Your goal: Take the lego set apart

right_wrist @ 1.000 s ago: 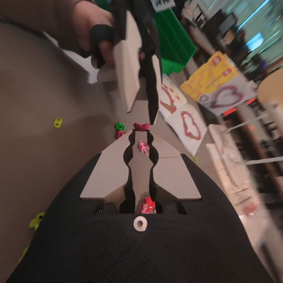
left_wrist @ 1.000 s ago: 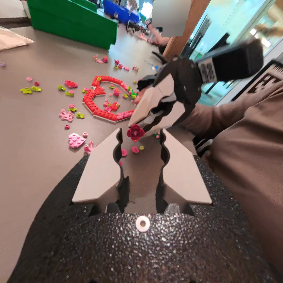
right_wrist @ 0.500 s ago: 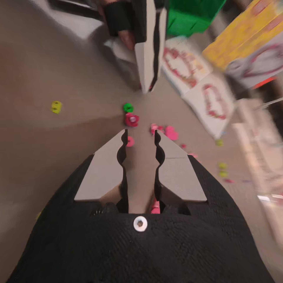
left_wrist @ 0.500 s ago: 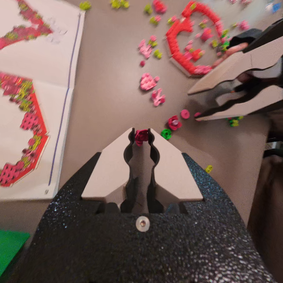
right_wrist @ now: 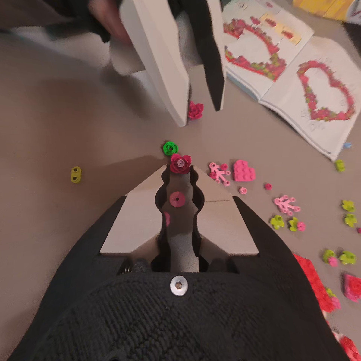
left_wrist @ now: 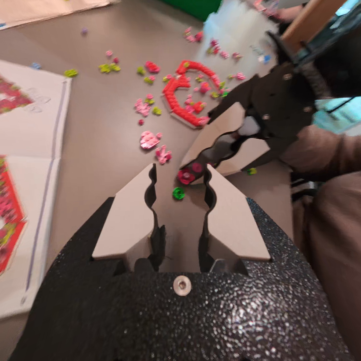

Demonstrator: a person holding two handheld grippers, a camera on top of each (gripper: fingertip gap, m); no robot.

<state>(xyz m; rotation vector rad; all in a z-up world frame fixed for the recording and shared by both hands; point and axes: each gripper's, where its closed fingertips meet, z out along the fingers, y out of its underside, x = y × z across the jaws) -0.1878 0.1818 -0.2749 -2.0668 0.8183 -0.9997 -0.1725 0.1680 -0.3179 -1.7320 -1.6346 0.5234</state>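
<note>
1. Lego set (left_wrist: 187,93): partly stripped red heart frame lies flat on the grey-brown table (left_wrist: 93,140), far side from both grippers, w/ loose pink, red & lime bits scattered around and inside it.
2. Instruction booklet (right_wrist: 312,117): lies open on the table, heart artwork up, to the right in the right wrist view, well apart from the frame.
3. Left gripper (left_wrist: 180,168): jaws wide apart, holding nothing; in the right wrist view its tips point down at the table.
4. Right gripper (right_wrist: 179,166): jaws drawn fairly close, tips either side of a dark-pink rose (right_wrist: 180,163) that sits on the table. Can't tell whether it is actually pinched. A brown sleeve (left_wrist: 332,205) runs behind this tool in the left wrist view.
5. Pink heart plate (right_wrist: 244,171): flat on the table, just right of the right gripper's tips, next to a pale-pink branch piece (right_wrist: 219,173).
6. Second rose (right_wrist: 195,110): on the table btwn the left gripper's tips, touching neither as far as the frame shows.
7. Magenta round plate (right_wrist: 177,199): on the table, seen in the gap btwn the right gripper's fingers.
8. Green round piece (right_wrist: 170,148): just beside the first rose, on its far-left side.
9. Yellow two-hole link (right_wrist: 76,174): alone on the table, well left of the rest.
</note>
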